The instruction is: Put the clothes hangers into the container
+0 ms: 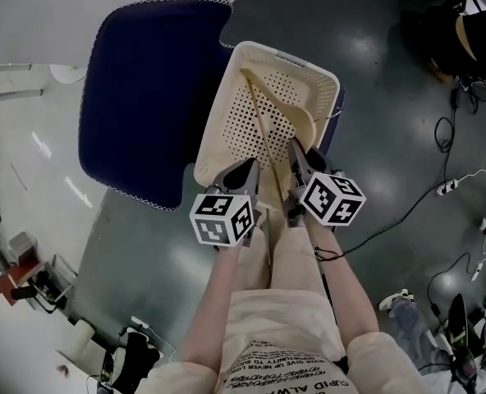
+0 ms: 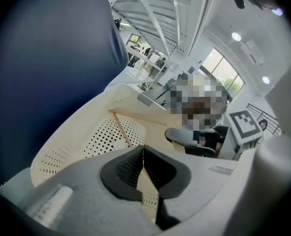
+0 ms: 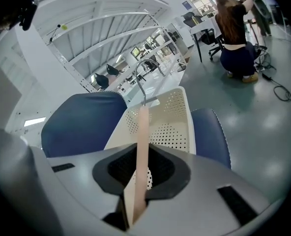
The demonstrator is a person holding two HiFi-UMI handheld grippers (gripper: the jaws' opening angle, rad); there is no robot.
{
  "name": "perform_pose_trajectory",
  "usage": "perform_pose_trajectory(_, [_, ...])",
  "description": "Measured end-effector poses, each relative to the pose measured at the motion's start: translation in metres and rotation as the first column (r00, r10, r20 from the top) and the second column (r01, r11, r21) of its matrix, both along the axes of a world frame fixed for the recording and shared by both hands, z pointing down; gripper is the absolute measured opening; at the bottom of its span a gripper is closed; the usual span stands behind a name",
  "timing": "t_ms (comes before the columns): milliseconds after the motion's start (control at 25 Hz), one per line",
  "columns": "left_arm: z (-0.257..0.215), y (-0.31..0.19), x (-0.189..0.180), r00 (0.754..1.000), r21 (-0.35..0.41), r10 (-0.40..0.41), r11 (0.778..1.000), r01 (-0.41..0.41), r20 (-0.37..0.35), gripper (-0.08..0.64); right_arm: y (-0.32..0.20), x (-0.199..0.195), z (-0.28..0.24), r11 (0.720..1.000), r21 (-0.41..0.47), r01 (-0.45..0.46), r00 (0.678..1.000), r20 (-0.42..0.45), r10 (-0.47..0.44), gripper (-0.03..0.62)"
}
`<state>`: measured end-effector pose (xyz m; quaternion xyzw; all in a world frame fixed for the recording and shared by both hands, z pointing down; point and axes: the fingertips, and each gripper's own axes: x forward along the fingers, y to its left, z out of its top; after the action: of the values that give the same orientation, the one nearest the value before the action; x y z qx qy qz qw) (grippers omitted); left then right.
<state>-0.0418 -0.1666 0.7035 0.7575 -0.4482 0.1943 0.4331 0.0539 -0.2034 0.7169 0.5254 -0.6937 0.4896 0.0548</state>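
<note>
A cream perforated basket [image 1: 213, 134] stands on a navy padded chair [image 1: 136, 97]. A wooden hanger [image 1: 302, 120] reaches into the basket, its thin bar [image 1: 258, 117] running along the bottom. My right gripper [image 1: 299, 161] is at the basket's near rim, shut on the hanger's near end. In the right gripper view the hanger [image 3: 142, 136] runs edge-on out of the gripper [image 3: 141, 168] to its metal hook [image 3: 143, 75] over the basket [image 3: 180, 112]. My left gripper [image 1: 245, 173] hovers beside it at the near rim. Its jaws [image 2: 143, 156] meet with nothing between them, above the basket [image 2: 76, 141].
The person's legs in beige trousers [image 1: 284, 261] stand right behind the grippers. Cables and a power strip [image 1: 447, 187] lie on the grey floor to the right. In the right gripper view a person [image 3: 236, 28] crouches by desks far off.
</note>
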Motion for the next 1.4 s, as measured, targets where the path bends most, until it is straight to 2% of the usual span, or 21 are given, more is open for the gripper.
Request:
perform_pose_trajectory(200, [0.004,0.004,0.005,1.000,-0.008,0.018,1.000,-0.018,0.000,0.023,0.003,0.006,0.007,1.000,-0.022,0.009,0.996,-0.089,-0.011,0.066])
perform_pose_trajectory(320, [0.006,0.006,0.006,1.000,-0.013,0.028,1.000,-0.028,-0.001,0.023,0.004,0.009,0.014,0.998,-0.048,0.032,0.981,-0.191,-0.040,0.082])
perform_pose_trajectory(480, [0.007,0.009,0.006,0.999,-0.020,0.033,0.999,-0.033,-0.002,0.023,0.005,0.011,0.017,0.996,-0.067,0.056,0.961,-0.266,-0.072,0.097])
perform_pose_trajectory(720, [0.009,0.010,0.003,0.999,-0.021,0.036,0.999,-0.035,0.004,0.023,0.005,0.018,0.015,0.994,-0.056,0.091,0.891,-0.441,-0.106,0.137])
perform_pose_trajectory(1000, [0.007,0.014,-0.001,0.999,-0.022,0.035,0.999,-0.034,0.006,0.023,0.010,0.028,0.011,0.997,-0.057,0.050,0.848,-0.525,-0.073,0.184])
perform_pose_trajectory(1120, [0.008,0.015,0.000,0.999,-0.024,0.035,0.999,-0.035,0.005,0.023,0.015,0.037,0.017,0.997,-0.081,0.006,0.850,-0.525,-0.047,0.195])
perform_pose_trajectory(1240, [0.009,0.016,0.002,0.999,-0.025,0.040,0.999,-0.040,0.004,0.023,0.016,0.040,0.017,0.997,-0.072,0.003,0.844,-0.535,-0.042,0.195])
perform_pose_trajectory(1400, [0.008,0.018,0.002,0.999,-0.022,0.047,0.999,-0.046,0.004,0.023,0.015,0.040,0.014,0.998,-0.066,-0.005,0.854,-0.519,-0.030,0.195])
